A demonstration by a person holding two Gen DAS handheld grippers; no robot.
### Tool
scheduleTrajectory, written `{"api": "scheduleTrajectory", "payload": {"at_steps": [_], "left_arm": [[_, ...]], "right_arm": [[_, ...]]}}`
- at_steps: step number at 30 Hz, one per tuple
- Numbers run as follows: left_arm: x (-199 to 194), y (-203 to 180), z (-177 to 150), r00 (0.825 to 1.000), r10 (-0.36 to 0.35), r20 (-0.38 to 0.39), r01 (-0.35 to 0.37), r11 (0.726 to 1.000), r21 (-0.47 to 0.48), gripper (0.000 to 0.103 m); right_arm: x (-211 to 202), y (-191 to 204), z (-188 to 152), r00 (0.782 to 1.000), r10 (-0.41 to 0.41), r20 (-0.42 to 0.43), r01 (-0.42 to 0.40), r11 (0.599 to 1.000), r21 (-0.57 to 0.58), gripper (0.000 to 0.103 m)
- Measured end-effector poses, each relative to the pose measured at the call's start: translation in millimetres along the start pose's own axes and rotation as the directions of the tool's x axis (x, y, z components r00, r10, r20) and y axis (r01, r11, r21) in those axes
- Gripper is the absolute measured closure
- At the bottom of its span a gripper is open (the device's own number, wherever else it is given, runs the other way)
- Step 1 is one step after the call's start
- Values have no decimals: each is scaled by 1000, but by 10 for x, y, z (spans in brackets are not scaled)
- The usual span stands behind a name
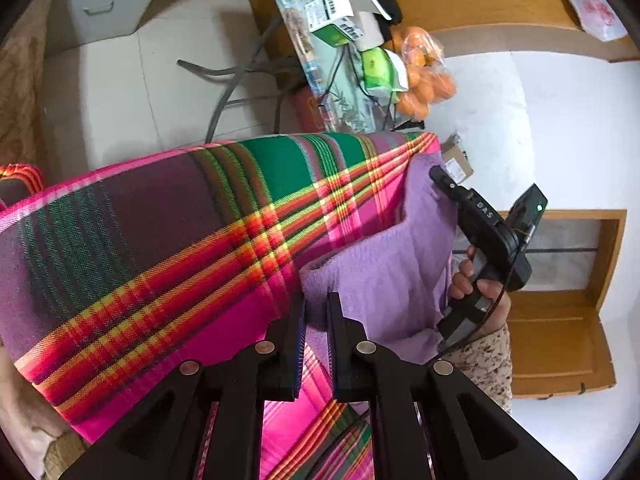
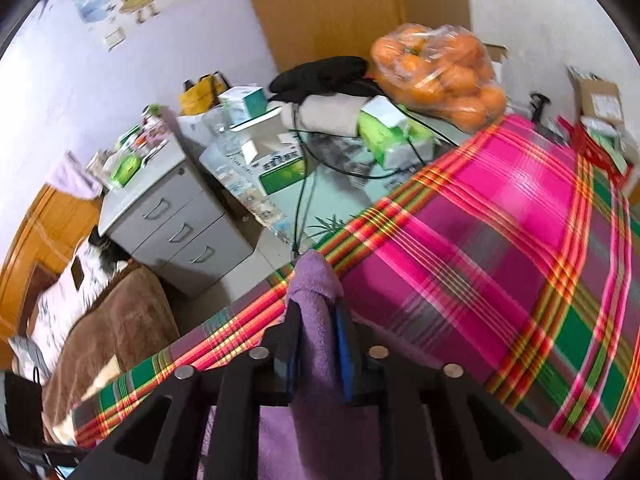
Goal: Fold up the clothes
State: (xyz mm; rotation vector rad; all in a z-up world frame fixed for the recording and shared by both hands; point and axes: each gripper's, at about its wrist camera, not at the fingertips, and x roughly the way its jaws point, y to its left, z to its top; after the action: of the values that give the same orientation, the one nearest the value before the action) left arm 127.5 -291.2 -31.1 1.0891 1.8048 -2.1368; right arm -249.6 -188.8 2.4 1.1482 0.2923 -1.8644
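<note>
1. Between the 2 pairs of tongs hangs a lilac towel (image 1: 384, 264), lifted off the plaid cloth (image 1: 168, 236) beneath it.
2. Seen from the left wrist, its long axis runs from the near tongs up and to the right toward the far pair; its upper edge sags in a step between them.
3. Left tongs (image 1: 316, 320) are narrowed onto a corner of the towel, the pile bunched between the 2 fingers.
4. Right tongs (image 2: 318, 332) are likewise pinched on the towel (image 2: 316, 304), a rolled fold standing up past the fingertips and pointing away from that camera.
5. From the left wrist, the right tongs (image 1: 438, 174) appear at the towel's far end, gripped by a hand (image 1: 476, 284) in a speckled sleeve (image 1: 484, 356).
6. Under the towel, the plaid cloth (image 2: 500, 248) in pink, green and purple stripes covers the table.
7. Beyond the plaid cloth lie a bag of oranges (image 2: 440, 76), green-and-white boxes (image 2: 280, 168), black cables and a dark garment.
8. Near the table stands a grey drawer cabinet (image 2: 176, 220); a brown blanket (image 2: 116, 320) lies beside it.
</note>
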Motion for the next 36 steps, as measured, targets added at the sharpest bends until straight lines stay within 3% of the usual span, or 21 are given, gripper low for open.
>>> {"api": "scheduleTrajectory", "payload": {"at_steps": [9, 12, 16, 22, 27, 29, 33, 36], "left_arm": [[-48, 0, -49, 1000, -2, -29, 2, 1000, -12, 91], [-44, -15, -44, 999, -4, -43, 3, 1000, -20, 89], [-61, -28, -61, 998, -3, -67, 2, 1000, -11, 89], [-76, -82, -61, 997, -13, -82, 14, 1000, 8, 82], [-71, -115, -91, 995, 13, -97, -10, 999, 34, 82], [-46, -129, -128, 993, 11, -119, -7, 999, 39, 82], [3, -189, -242, 987, -2, -162, 13, 997, 69, 78], [36, -221, -337, 983, 0, -182, 18, 995, 98, 78]], "right_arm": [[-854, -75, -238, 994, -32, 108, 27, 999, 46, 75], [-1288, -194, -551, 986, -51, 161, 36, 995, 96, 73], [-1843, -450, -1209, 967, -109, 231, 56, 973, 225, 73], [-2464, -733, -2369, 933, -234, 273, 96, 893, 440, 73], [-2819, -761, -3274, 899, -330, 288, 94, 788, 609, 71], [-2919, -756, -3607, 887, -359, 289, 83, 741, 667, 65], [-2899, -724, -3948, 883, -406, 238, 121, 685, 719, 65], [-2855, -667, -4087, 884, -402, 239, 110, 676, 728, 65]]}}
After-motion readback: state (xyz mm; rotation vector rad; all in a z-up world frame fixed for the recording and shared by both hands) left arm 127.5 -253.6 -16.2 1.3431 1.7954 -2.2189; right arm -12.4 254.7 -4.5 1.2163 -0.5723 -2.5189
